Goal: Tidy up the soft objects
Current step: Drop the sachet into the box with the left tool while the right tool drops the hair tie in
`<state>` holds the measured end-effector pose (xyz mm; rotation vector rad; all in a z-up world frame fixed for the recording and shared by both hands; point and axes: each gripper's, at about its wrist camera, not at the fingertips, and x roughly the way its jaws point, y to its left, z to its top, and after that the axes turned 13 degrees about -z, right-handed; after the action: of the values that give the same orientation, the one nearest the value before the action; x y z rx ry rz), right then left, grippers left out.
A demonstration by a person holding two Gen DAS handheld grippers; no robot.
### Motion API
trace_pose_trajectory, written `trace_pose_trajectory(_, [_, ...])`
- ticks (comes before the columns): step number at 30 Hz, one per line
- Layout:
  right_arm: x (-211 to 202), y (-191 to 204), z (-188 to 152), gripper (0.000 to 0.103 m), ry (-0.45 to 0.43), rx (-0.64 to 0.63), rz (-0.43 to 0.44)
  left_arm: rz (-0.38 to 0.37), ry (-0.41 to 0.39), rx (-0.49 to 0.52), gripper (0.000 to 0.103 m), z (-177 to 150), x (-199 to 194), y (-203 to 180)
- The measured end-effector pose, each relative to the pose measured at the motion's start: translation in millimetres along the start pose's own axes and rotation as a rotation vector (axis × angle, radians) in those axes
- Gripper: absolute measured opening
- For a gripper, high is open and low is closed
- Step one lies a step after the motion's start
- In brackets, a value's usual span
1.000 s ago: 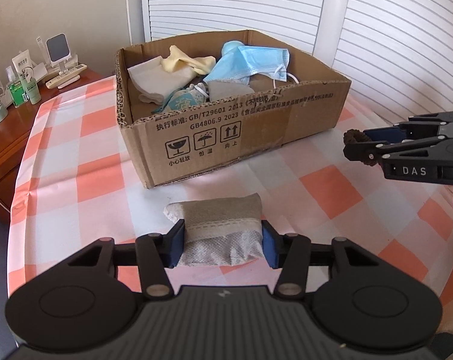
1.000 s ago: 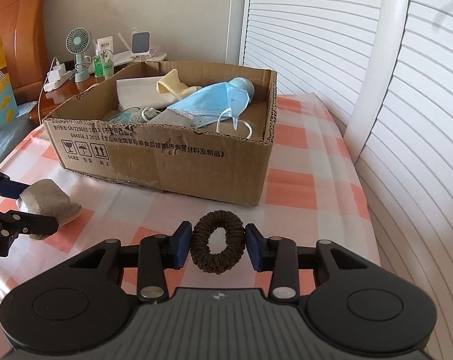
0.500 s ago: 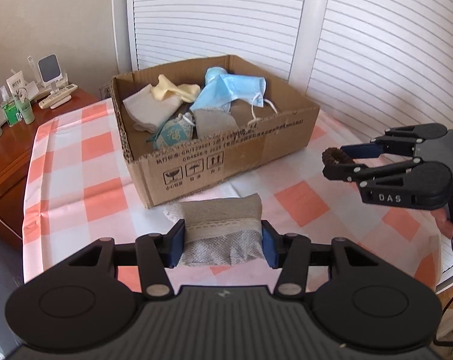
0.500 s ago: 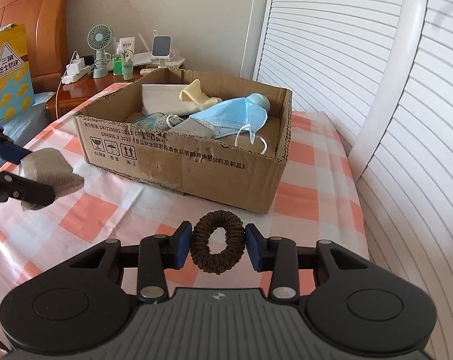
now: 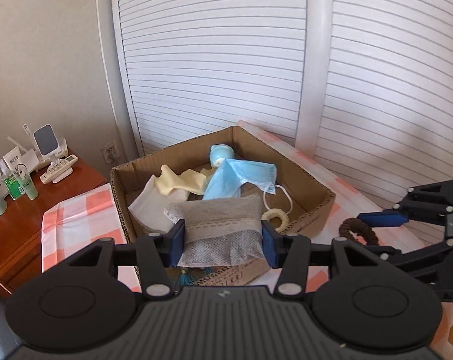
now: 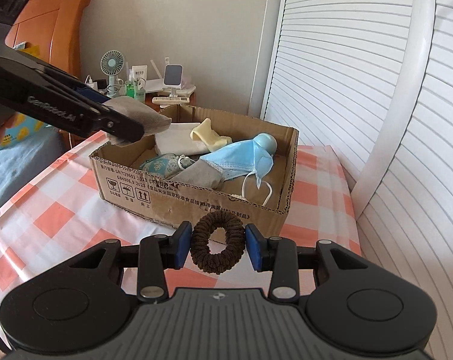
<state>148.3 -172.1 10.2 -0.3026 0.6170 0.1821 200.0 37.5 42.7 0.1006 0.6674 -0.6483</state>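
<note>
- Both grippers have lifted off the checked tablecloth (image 6: 46,210) since a second ago, so both loads look ready to drop in.
- The left gripper (image 5: 223,240), clamped on a grey sock (image 5: 220,225), now hangs over the cardboard box (image 6: 196,207) near its 9 o'clock wall.
- The right gripper (image 6: 218,244) pinches a brown hair tie (image 6: 218,240) short of the 6 o'clock wall.
- The box holds a blue face mask (image 6: 241,159), cloths and another grey sock (image 6: 200,175).

Both fisheye cameras are looking forward and downward along their own fingers. The left wrist view is hovering close above the cardboard box (image 5: 310,186); the right one is sitting lower, probably nearer the tabletop (image 6: 61,204). Both are sharing the box and shuttered doors (image 6: 331,60).
</note>
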Motion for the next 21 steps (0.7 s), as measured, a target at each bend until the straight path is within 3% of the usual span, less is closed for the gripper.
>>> trace_pose_trajectory(2, [1.5, -0.8, 0.5, 0.044, -0.001, 0.001, -0.001, 0.024, 0.007, -0.013, 0.053, 3.6, 10.0, 7.3])
trace_pose_trajectory(4, [3.3, -0.9, 1.0, 0.044, -0.001, -0.002, -0.004, 0.043, 0.017, -0.026, 0.073, 4.3, 18.0, 14.4])
trace_pose_trajectory(5, [3.9, -0.9, 1.4, 0.044, 0.0, -0.003, -0.004, 0.047, 0.024, -0.026, 0.089, 3.0, 21.7, 18.1])
trace_pose_trajectory(6, [4.1, -0.8, 1.5, 0.044, 0.0, -0.003, -0.004, 0.056, 0.029, -0.028, 0.095, 2.1, 24.2, 20.1])
trace_pose_trajectory(10, [2.5, 0.5, 2.8, 0.044, -0.005, -0.004, -0.004, 0.114, -0.025, -0.014, 0.095, -4.5, 21.3, 21.1])
trace_pose_trajectory(15, [-0.3, 3.1, 8.5, 0.044, -0.015, -0.015, -0.004, 0.098, -0.038, -0.06, 0.101, -14.5, 5.0, 16.6])
trace_pose_trajectory(21, [6.5, 1.9, 23.6, 0.044, -0.019, -0.005, 0.013, 0.153, -0.065, -0.072, 0.103, -32.9, -19.8, -2.9])
